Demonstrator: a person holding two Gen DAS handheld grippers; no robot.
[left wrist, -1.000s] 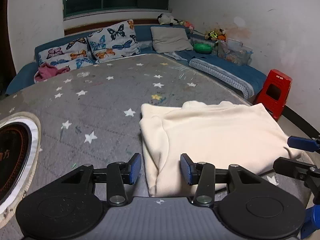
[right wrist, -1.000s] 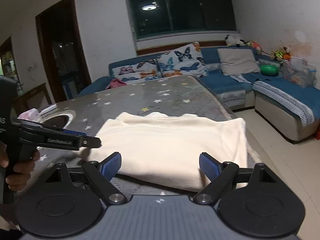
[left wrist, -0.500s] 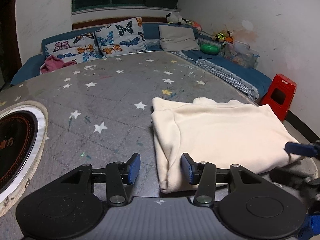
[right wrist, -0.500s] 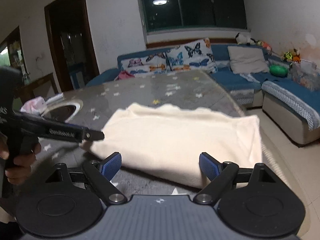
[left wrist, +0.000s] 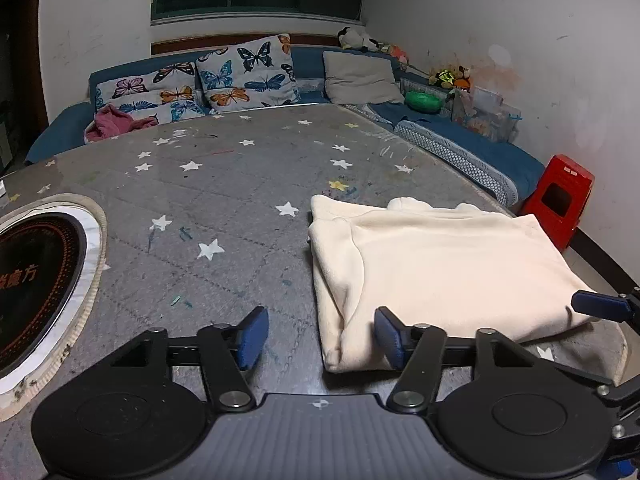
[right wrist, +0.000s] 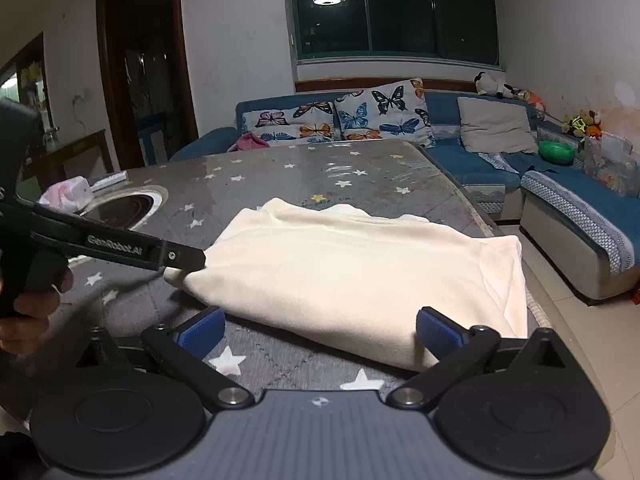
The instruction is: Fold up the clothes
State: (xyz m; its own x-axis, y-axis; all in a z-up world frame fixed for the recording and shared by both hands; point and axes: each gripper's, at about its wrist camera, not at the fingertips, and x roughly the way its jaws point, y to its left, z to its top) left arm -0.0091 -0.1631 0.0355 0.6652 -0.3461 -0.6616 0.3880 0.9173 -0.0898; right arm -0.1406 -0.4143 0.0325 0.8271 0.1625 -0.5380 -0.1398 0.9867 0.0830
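Note:
A cream garment [left wrist: 440,264] lies folded in a rectangle on the grey star-patterned table [left wrist: 224,200], near its right edge. My left gripper [left wrist: 320,338] sits at the garment's near-left corner. Its jaws are opening, and the corner lies between them by the right pad without being pinched. My right gripper [right wrist: 320,330] straddles the garment's [right wrist: 352,276] near edge with its jaws opening wide, not pressing on the cloth. In the right wrist view, one left finger [right wrist: 176,256] reaches the garment's left corner, and a hand [right wrist: 28,304] holds that gripper.
A round hob [left wrist: 36,280] is set into the table at the left. The table edge runs just right of the garment, with a red stool [left wrist: 560,200] on the floor beyond it. A blue sofa [left wrist: 460,148] with butterfly cushions [left wrist: 244,76] wraps around the far side.
Both grippers' jaws have spread wider. The garment stays flat in the same place, and both hands have barely shifted.

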